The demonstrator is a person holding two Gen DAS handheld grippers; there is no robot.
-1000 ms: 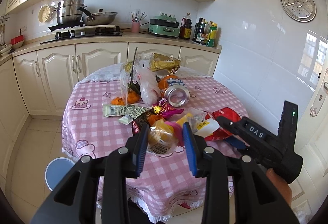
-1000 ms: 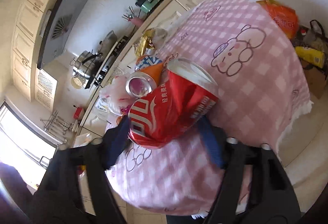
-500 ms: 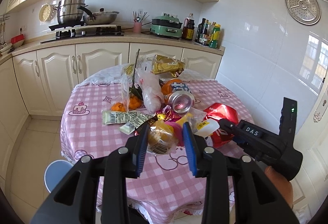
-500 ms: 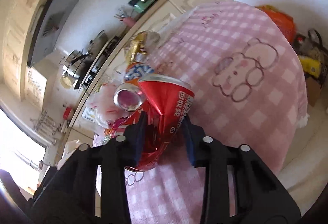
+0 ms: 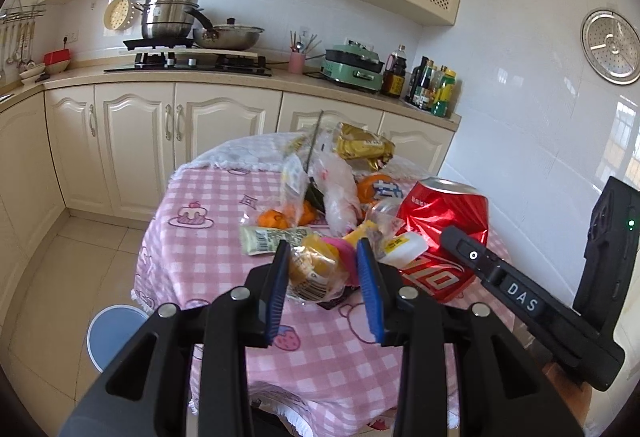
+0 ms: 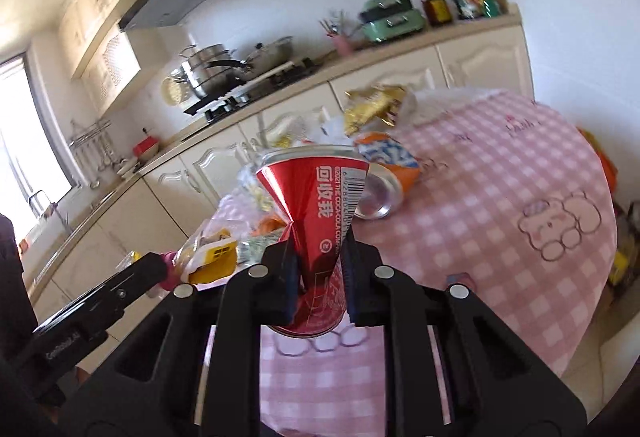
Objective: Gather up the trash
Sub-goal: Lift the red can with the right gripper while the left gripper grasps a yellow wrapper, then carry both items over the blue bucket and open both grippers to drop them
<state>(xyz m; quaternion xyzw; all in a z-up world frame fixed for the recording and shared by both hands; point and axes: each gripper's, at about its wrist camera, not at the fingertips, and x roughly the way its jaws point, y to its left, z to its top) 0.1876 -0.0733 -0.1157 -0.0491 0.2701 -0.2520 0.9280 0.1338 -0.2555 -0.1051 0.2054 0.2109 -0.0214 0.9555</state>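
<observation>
Right wrist view: my right gripper (image 6: pixel 318 269), jaws just closing, clamps the crushed red can (image 6: pixel 320 205) above the table (image 6: pixel 500 197). My left gripper (image 5: pixel 324 277) pinches a wrapped snack (image 5: pixel 312 273) above the table.

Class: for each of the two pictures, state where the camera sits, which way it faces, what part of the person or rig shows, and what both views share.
Left wrist: sits on the left gripper, facing the table and stove wall; its jaws hold a clear wrapped snack; the right gripper shows at right.
Right wrist: sits on the right gripper, tilted, facing the same counter; its jaws, just closing, pinch a crushed red can; the left gripper shows lower left.
Shared: red can, gold bag, table.
</observation>
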